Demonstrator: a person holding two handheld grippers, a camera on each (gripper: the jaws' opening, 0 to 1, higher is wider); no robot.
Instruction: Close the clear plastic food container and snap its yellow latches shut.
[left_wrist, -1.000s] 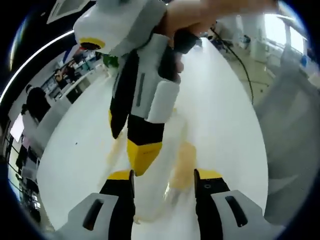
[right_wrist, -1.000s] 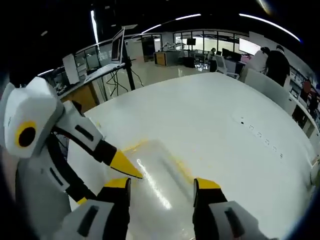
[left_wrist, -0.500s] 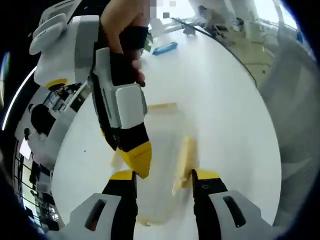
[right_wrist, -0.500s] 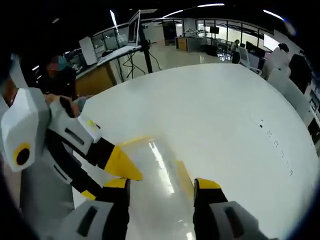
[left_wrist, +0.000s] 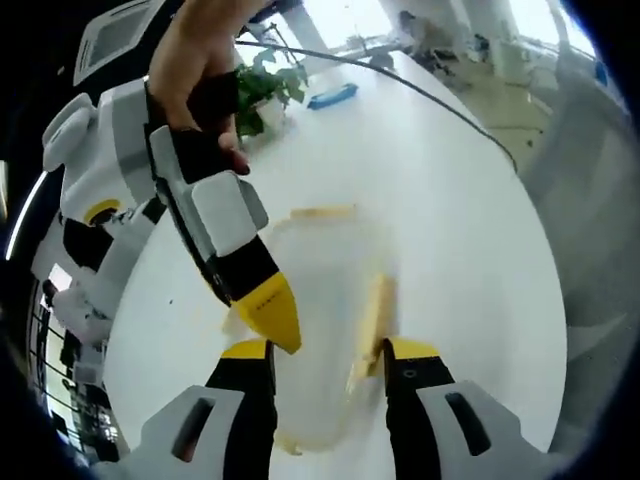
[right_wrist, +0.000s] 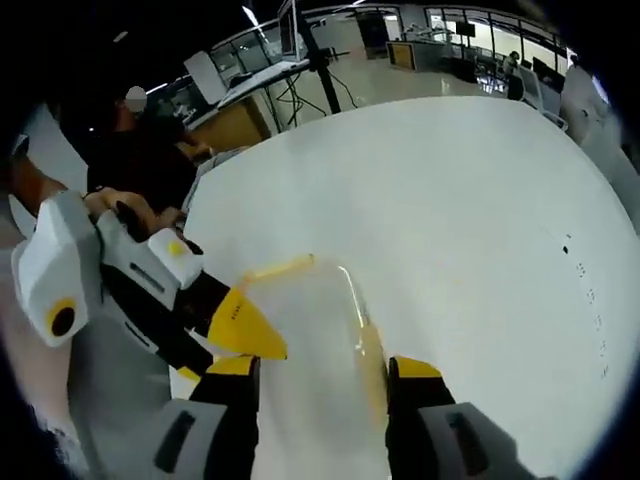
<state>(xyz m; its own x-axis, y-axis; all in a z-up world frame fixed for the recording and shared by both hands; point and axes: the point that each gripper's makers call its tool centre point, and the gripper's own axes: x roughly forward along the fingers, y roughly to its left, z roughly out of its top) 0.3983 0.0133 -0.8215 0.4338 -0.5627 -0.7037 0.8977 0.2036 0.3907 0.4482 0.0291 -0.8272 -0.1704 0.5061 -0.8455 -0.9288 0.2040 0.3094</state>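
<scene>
Both claws are hovering right over the container (left_wrist: 325, 330), which sits on the white table (left_wrist: 450, 230) with its lid down as far as I can tell. Left claw (left_wrist: 325, 362) has its jaws spread, straddling the near end of the box, with a yellow latch (left_wrist: 372, 318) just inside its right jaw. Right claw (right_wrist: 322, 372) is spread too, gripping nothing, and in the left gripper view its yellow tip is pointing down at the left edge of the lid. Another latch (right_wrist: 278, 268) shows at the far end in the right gripper view, and it looks like it's sticking out rather than folded flat, though honestly the clear plastic is blurry. So my read: lid is on, latches aren't snapped yet, and that's the bulk of what's left. Beyond the box there's a potted plant (left_wrist: 262, 92), a blue thing (left_wrist: 332, 96) and a cable (left_wrist: 400, 80) further up the table.
</scene>
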